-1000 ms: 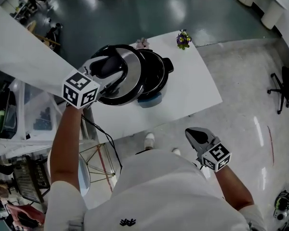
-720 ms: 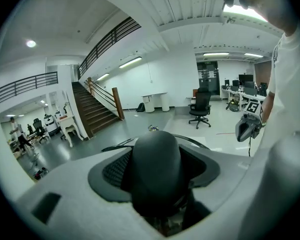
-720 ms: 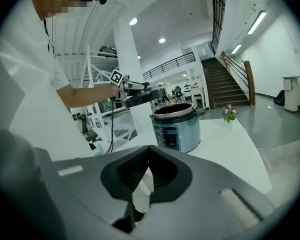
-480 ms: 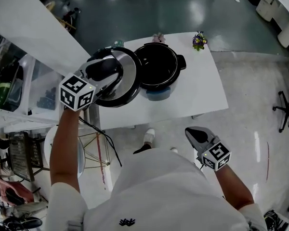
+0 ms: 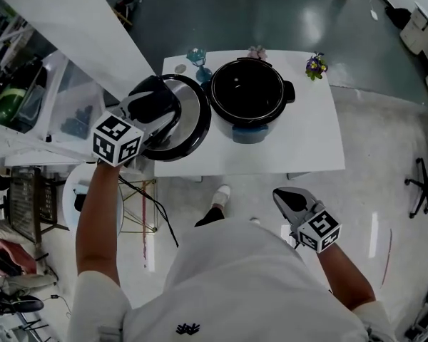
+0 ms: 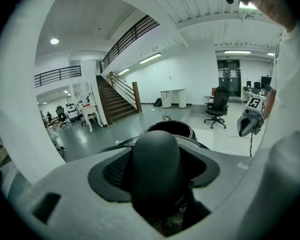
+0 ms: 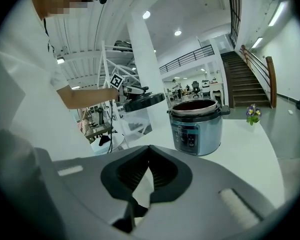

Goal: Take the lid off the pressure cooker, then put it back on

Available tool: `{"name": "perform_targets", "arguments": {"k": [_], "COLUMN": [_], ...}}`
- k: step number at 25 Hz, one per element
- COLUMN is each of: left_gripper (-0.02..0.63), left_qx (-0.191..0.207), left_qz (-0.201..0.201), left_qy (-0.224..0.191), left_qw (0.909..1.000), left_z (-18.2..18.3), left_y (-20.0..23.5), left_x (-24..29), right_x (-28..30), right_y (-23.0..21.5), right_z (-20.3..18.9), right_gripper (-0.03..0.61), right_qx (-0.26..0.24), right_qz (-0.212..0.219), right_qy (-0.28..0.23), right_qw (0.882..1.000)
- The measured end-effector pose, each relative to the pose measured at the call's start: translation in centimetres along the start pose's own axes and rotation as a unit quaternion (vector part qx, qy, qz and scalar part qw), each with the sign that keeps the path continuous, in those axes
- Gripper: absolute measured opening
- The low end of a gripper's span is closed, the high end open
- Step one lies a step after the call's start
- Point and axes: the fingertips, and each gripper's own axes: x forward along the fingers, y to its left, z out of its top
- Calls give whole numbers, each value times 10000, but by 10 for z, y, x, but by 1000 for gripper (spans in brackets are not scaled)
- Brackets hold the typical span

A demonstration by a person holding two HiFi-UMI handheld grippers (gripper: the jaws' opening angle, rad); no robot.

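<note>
Left arm point(image 5: 100, 212) stretched forward, left gripper point(image 5: 155, 104) clamped on lid point(image 5: 191, 116) knob, lid in air over table point(image 5: 307, 144) left edge, beside open cooker point(image 5: 251, 95). Right gripper point(image 5: 288, 199) pinched closed, empty, low by torso.

a big open-plan workspace, part office and part lab: a wide staircase point(image 6: 115, 104) climbs to a railed mezzanine point(image 6: 57, 75) at the far left, an office chair point(image 6: 217, 105) stands on the glossy floor point(image 5: 285, 13), strip lights point(image 6: 150, 58) hang overhead, and a plain white table point(image 5: 307, 134) is near.
</note>
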Motion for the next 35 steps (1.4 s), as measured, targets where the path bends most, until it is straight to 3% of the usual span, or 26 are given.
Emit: {"name": "perform_targets", "arguments": {"k": [10, 35], "left_gripper": [291, 291], "left_qx": [-239, -814], "left_qz": [189, 601], "left_qy": [179, 577], "left_qw": [9994, 9932], "left_z": [-59, -181], "left_y": [-1, 0], "left_x": [4, 80], "right_x": [16, 26], "right_y": [10, -5], "right_z": [7, 10], "right_gripper": [13, 14], "right_qx": [-115, -20], "right_qz": [119, -345], "right_qy": [109, 420], "right_qw": [9998, 9985]}}
